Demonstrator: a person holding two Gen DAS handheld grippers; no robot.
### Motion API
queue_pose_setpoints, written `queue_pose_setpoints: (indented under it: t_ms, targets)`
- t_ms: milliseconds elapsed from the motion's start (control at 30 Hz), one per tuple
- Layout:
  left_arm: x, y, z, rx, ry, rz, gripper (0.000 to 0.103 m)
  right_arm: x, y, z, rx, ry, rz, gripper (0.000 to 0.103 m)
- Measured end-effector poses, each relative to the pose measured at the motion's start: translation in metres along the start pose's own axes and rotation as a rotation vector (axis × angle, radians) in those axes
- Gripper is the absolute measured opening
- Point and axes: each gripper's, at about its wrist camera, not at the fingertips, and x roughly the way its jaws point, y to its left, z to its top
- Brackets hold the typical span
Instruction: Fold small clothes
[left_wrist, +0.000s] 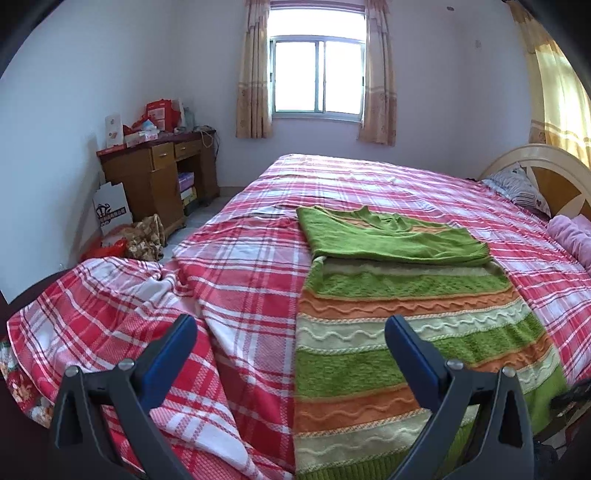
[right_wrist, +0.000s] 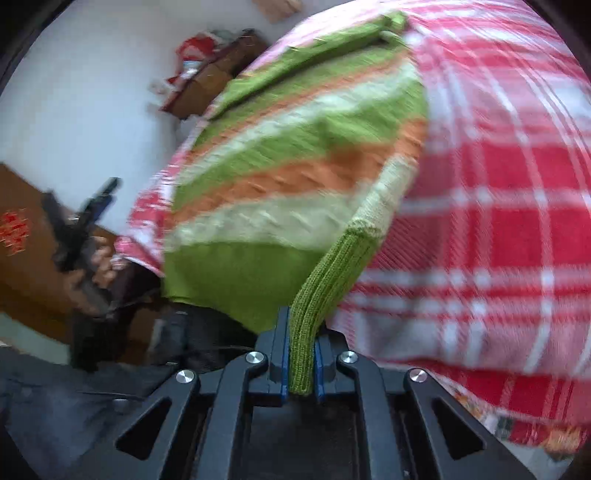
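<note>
A knitted sweater with green, orange and cream stripes lies flat on the red plaid bed, its green sleeves folded across the upper part. My left gripper hovers open above the sweater's near left edge, with nothing between its blue fingers. In the right wrist view my right gripper is shut on the ribbed green hem at the sweater's near corner, and the knit bunches up between the pads. The left gripper shows at the far left there, held in a person's hand.
The plaid sheet covers the whole bed, rumpled at the near left. A wooden desk with boxes stands by the left wall. Pillows and a pink blanket lie by the headboard at right. A window with curtains faces me.
</note>
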Motion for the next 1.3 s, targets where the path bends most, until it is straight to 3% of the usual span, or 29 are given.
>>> queue_pose_setpoints:
  t_ms: [200,433,567,733,867,933,1000,1033,1233,1300]
  targets:
    - [0.01,0.01,0.014,-0.023,0.006,0.008,0.103,-0.023,0.002,0.073,0.021,-0.126,0.172,0.009]
    - [0.014,0.028,0.027,-0.035,0.009,0.011,0.103,0.002,-0.037,0.158,0.145,-0.26,0.096,0.008]
    - [0.019,0.035,0.024,-0.026,0.051,-0.066,0.103,0.029,-0.065,0.173,0.235,-0.261,0.041,0.008]
    - [0.029,0.027,0.012,0.007,0.11,-0.216,0.103,0.04,-0.074,0.169,0.273,-0.286,0.055,0.007]
    - [0.052,0.01,-0.001,0.03,0.178,-0.212,0.103,0.041,-0.072,0.17,0.249,-0.28,0.031,0.007]
    - [0.066,0.001,-0.009,0.022,0.21,-0.2,0.099,0.042,-0.07,0.171,0.241,-0.278,0.021,0.007]
    - [0.081,-0.008,-0.018,0.017,0.266,-0.219,0.081,0.041,-0.07,0.171,0.235,-0.279,0.013,0.007]
    - [0.084,-0.011,-0.021,0.019,0.282,-0.218,0.077,0.042,-0.069,0.171,0.232,-0.281,0.01,0.007]
    - [0.089,-0.014,-0.032,-0.002,0.307,-0.248,0.066,0.043,-0.069,0.168,0.229,-0.287,0.012,0.007]
    - [0.089,-0.01,-0.033,-0.033,0.315,-0.27,0.054,0.042,-0.07,0.167,0.233,-0.289,0.017,0.007]
